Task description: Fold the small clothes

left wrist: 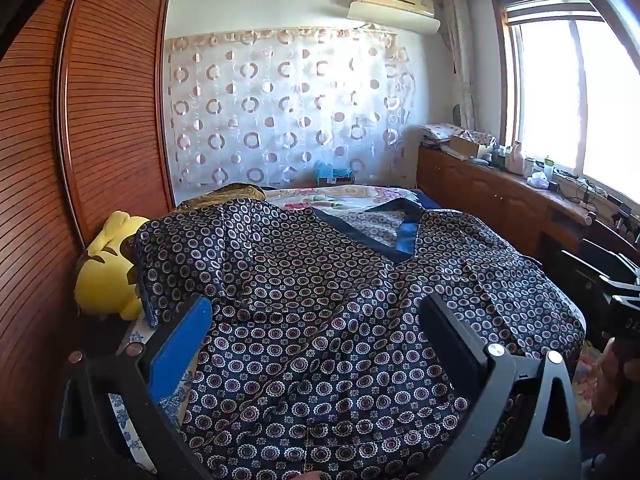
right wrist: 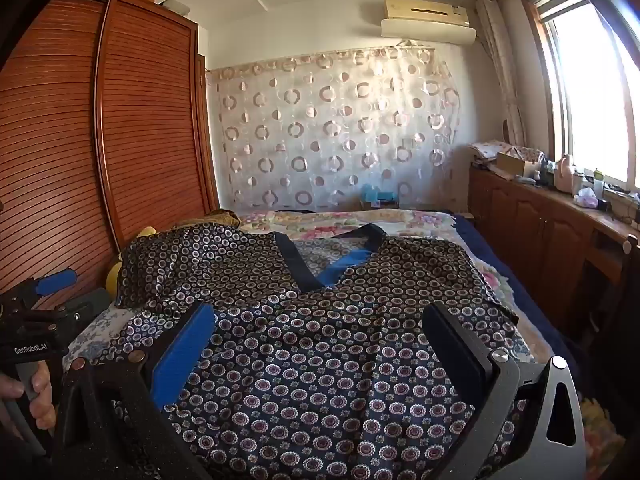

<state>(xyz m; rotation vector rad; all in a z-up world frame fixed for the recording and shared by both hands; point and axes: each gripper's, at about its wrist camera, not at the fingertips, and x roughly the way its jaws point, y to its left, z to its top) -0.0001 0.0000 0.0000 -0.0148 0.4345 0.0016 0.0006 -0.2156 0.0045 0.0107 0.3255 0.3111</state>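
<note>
A dark navy top with a small circle print and a blue-lined V neck (left wrist: 320, 300) lies spread front up on the bed, neck at the far end. It also shows in the right wrist view (right wrist: 340, 340). My left gripper (left wrist: 316, 312) is open and empty, hovering over the near hem, left of centre. My right gripper (right wrist: 320, 320) is open and empty over the near hem. The left gripper also shows at the left edge of the right wrist view (right wrist: 36, 312), held by a hand.
A floral bed cover (right wrist: 320, 220) lies under the top. A yellow plush toy (left wrist: 106, 264) sits at the bed's left edge by the wooden wardrobe (left wrist: 100, 120). A wooden cabinet (right wrist: 540, 224) with clutter runs along the right under the window.
</note>
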